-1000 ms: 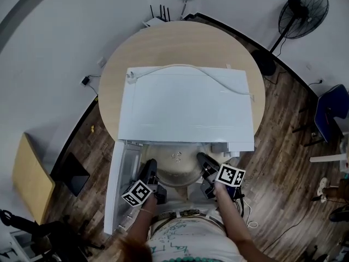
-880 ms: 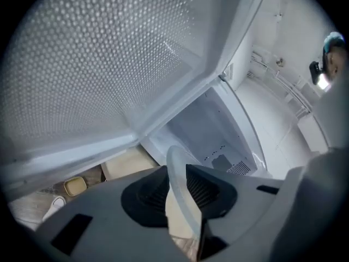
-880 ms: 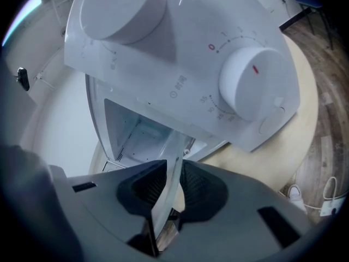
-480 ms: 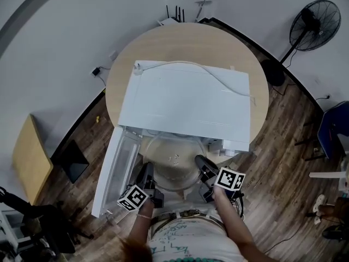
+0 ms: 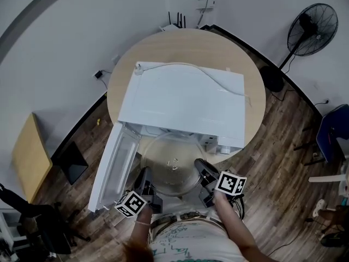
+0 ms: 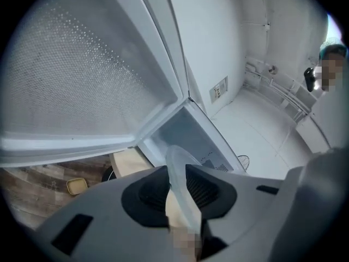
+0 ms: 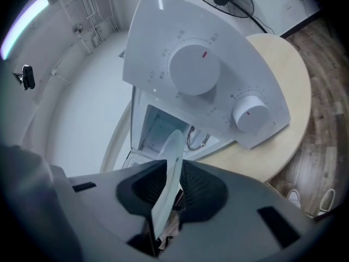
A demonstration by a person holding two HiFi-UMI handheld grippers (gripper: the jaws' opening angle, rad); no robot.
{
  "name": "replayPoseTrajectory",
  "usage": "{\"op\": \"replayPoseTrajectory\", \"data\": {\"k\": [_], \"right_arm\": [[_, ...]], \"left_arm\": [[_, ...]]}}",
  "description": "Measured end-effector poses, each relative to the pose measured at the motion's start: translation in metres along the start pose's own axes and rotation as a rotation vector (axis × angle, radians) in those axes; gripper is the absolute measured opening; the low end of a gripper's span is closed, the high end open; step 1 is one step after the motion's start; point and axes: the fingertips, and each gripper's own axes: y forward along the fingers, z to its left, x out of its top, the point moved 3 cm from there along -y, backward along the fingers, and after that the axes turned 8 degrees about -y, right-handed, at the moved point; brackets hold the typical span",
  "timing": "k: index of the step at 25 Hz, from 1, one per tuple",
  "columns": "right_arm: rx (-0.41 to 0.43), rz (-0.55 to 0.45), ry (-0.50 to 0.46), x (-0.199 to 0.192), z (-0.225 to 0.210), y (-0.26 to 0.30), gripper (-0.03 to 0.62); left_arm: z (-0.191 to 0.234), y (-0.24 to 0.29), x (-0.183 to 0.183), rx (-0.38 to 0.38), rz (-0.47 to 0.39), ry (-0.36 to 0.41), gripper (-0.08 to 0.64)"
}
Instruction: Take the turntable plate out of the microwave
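A round clear glass turntable plate hangs in the air in front of the white microwave, almost wholly outside its cavity. My left gripper is shut on the plate's near left rim, and my right gripper is shut on its near right rim. In the left gripper view the plate's rim stands edge-on between the black pads. The right gripper view shows the rim the same way, pinched between its pads, with the microwave's control panel beyond.
The microwave's door swings open to the left of the plate. The microwave stands on a round wooden table, with a white cable over its top. A standing fan is at the far right on the wooden floor.
Both grippers have drawn the plate back toward me and up, out of the microwave's opening. More of the plate now shows in front of the microwave.
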Motion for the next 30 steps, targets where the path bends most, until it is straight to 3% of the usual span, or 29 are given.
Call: {"op": "replayPoseTrajectory", "data": {"k": [6, 17, 27, 30], "right_arm": [[-0.001, -0.042, 0.016, 0.001, 0.023, -0.013, 0.064], [-0.005, -0.090, 0.027, -0.003, 0.058, -0.030, 0.064], [0.000, -0.077, -0.024, 0.015, 0.076, -0.037, 0.063], [0.054, -0.100, -0.041, 0.029, 0.095, -0.036, 0.063]], "left_arm": [[-0.020, -0.011, 0.016, -0.043, 0.034, 0.045, 0.098], [-0.037, -0.032, 0.032, -0.101, 0.072, 0.042, 0.095], [-0.061, -0.040, 0.050, -0.136, 0.045, 0.052, 0.092], [-0.074, -0.045, 0.057, -0.155, 0.018, 0.057, 0.091]]}}
